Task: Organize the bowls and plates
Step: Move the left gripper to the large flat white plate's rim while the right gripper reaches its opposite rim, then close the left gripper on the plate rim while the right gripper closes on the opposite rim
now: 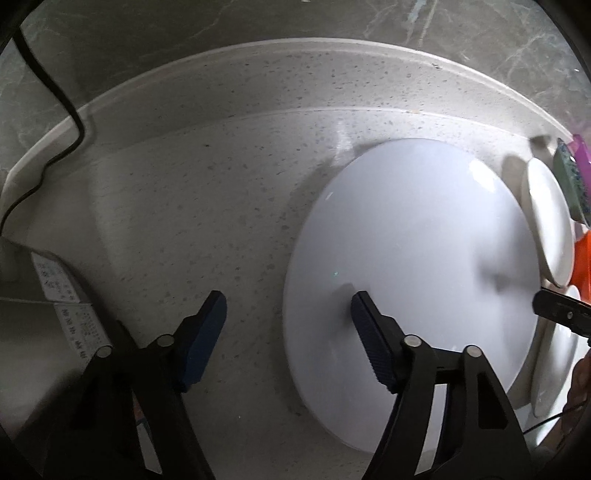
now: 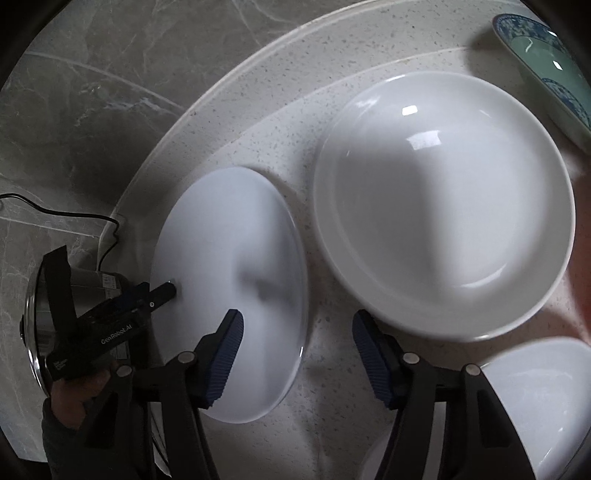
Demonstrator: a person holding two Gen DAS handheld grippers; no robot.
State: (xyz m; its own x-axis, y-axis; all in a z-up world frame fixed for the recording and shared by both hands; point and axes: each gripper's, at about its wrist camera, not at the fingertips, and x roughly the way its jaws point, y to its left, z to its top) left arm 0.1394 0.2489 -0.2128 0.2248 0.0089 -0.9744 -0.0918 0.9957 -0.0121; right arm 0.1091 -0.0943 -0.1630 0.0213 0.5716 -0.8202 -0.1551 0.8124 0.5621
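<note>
Plates and bowls sat spread over a pale speckled counter [image 1: 192, 206] with a raised curved edge. A flat white plate [image 1: 413, 280] lay nearest the left gripper [image 1: 288, 306], whose blue-padded jaws stood wide apart and held nothing: the right finger hovered over the plate's left part, the left finger over bare counter. That gripper pointed forward and slightly down toward the back edge of the counter.

From the right wrist view, the same flat white plate [image 2: 236, 295] lay to the left, and a deep white dish [image 2: 443, 206] rested just beside it on the right, the two rims near but apart. The right gripper [image 2: 297, 325] was also spread wide and empty, its left finger over the plate's lower edge and its right finger just short of the deep dish's rim. A white bowl [image 2: 535, 398] sat at the lower right, partly behind the gripper's frame, and a blue-patterned bowl [image 2: 546, 62] stood at the upper right corner.

The left gripper appeared in that view as a black body at the plate's left edge, held by a gloved hand [image 2: 74, 398]. Beside it stood a shiny metal pot [image 2: 44, 302] with a black cord [image 1: 55, 85] trailing up the marbled wall [image 1: 147, 33].
</note>
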